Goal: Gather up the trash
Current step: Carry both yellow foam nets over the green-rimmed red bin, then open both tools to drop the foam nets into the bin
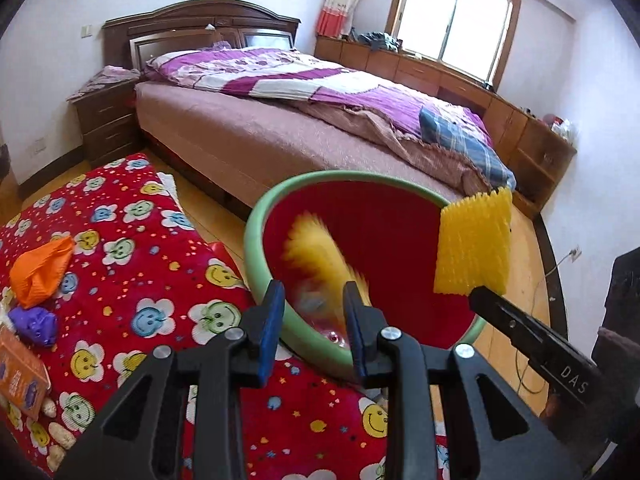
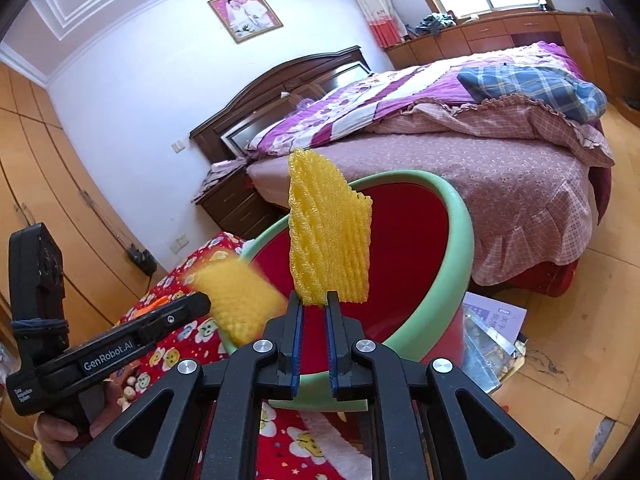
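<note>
Black fingers with blue pads fill the foreground of both wrist views. Our left gripper [image 1: 313, 292] stands with its jaws parted and nothing pressed between the pads; just past its tips a blurred foam net [image 1: 316, 256], yellow and smeared, shows inside the bin [image 1: 256, 248], a tub with a pale green rim and a red inside. We cannot tell whether that net touches the bin wall. Our right gripper [image 2: 313, 298] has its jaws nearly together and pinches the lower edge of an upright foam net [image 2: 328, 240], also yellow, which stands straight up from the pads above the bin's near rim. From the left wrist view this second net sits at the tip of the right gripper, over the far right side of the rim. The bin rests on a red blanket [image 1: 140, 280] printed with smiling flowers. Further left on the blanket lie an orange crumpled piece [image 1: 40, 268], a purple crumpled piece [image 1: 34, 326] just below it, and an orange box [image 1: 20, 376] at the edge. Beyond the bin we see a bed [image 1: 260, 136] with a purple and white quilt.
</note>
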Demonstrator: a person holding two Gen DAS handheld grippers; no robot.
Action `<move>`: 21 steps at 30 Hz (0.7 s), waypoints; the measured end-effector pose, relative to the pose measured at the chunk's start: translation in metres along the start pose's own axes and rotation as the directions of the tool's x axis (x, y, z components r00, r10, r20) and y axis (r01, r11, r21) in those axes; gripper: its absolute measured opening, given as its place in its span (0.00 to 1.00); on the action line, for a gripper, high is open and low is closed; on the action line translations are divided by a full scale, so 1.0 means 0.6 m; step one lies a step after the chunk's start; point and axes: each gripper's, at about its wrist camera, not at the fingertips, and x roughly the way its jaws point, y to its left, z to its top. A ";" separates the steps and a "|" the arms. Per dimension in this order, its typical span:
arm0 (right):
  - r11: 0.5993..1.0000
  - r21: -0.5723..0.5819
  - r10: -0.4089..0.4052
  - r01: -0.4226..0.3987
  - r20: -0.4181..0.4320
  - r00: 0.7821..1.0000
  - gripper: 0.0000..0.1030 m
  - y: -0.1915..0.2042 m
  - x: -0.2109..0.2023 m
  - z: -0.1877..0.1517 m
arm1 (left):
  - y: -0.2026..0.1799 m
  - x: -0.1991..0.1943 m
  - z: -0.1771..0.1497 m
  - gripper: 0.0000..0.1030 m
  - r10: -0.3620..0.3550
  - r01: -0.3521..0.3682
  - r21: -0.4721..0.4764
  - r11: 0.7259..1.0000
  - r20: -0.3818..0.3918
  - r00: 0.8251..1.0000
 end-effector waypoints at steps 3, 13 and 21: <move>1.000 0.009 0.001 -0.001 -0.008 1.000 0.15 -0.004 0.004 -0.001 | -0.004 0.002 -0.002 0.32 0.011 -0.011 0.007 1.000 -0.005 1.000; 1.000 0.015 0.007 -0.007 0.000 1.000 0.31 0.001 -0.002 -0.002 | 0.017 -0.025 -0.012 0.33 0.029 -0.028 -0.050 0.998 0.009 1.000; 1.000 -0.009 0.022 -0.022 0.004 1.000 0.32 0.024 -0.013 -0.004 | 0.036 -0.061 -0.022 0.33 0.044 -0.041 -0.089 0.995 0.029 0.999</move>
